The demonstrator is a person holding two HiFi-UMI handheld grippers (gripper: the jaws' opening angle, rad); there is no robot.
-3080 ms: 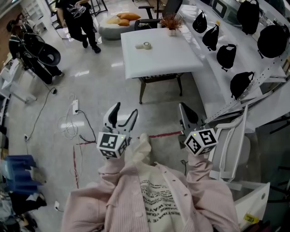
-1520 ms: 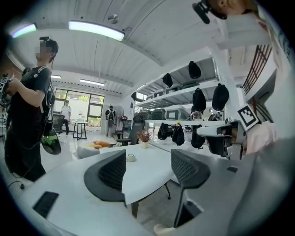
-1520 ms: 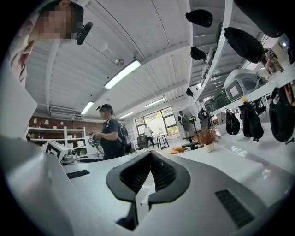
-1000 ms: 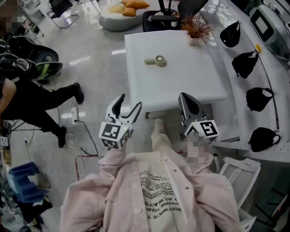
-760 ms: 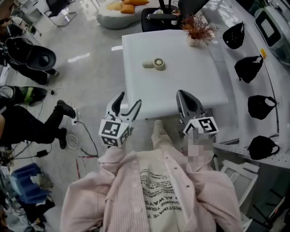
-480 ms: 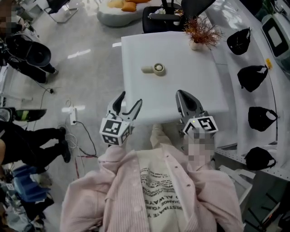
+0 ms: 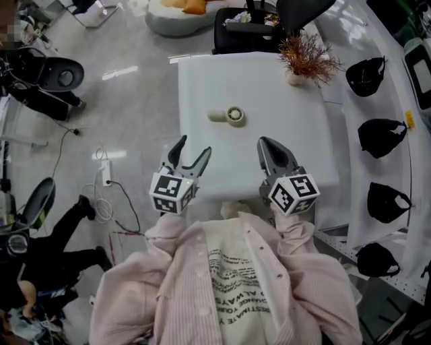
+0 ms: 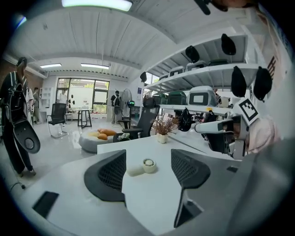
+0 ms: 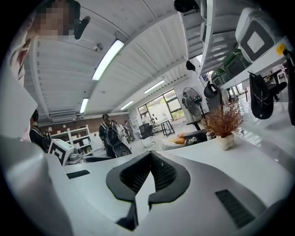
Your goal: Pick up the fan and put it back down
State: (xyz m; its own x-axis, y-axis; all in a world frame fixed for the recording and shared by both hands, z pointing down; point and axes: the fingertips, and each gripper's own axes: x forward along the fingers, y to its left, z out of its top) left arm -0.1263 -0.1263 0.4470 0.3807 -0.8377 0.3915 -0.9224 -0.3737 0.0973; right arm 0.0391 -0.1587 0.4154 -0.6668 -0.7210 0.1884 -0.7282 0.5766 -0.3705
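Observation:
A small cream hand fan (image 7: pixel 229 115) with a round head and a short handle lies on the white table (image 7: pixel 283 128). My left gripper (image 7: pixel 188 152) hangs open over the table's near left edge, a good way short of the fan. In the left gripper view the fan (image 8: pixel 143 167) shows between the two spread jaws, farther out on the table. My right gripper (image 7: pixel 272 152) is over the near edge of the table with its jaws shut on nothing. In the right gripper view its tips (image 9: pixel 150 156) meet above bare table.
A potted dry plant (image 7: pixel 306 57) stands at the table's far right corner. A black office chair (image 7: pixel 269 17) is behind the table. Black helmets (image 7: pixel 380 135) sit on white shelves to the right. A person (image 7: pixel 47 249) and floor cables (image 7: pixel 111 195) are at the left.
The table has come closer and both grippers now reach over its near edge. The person at the left has moved toward the lower left. Both grippers keep their state.

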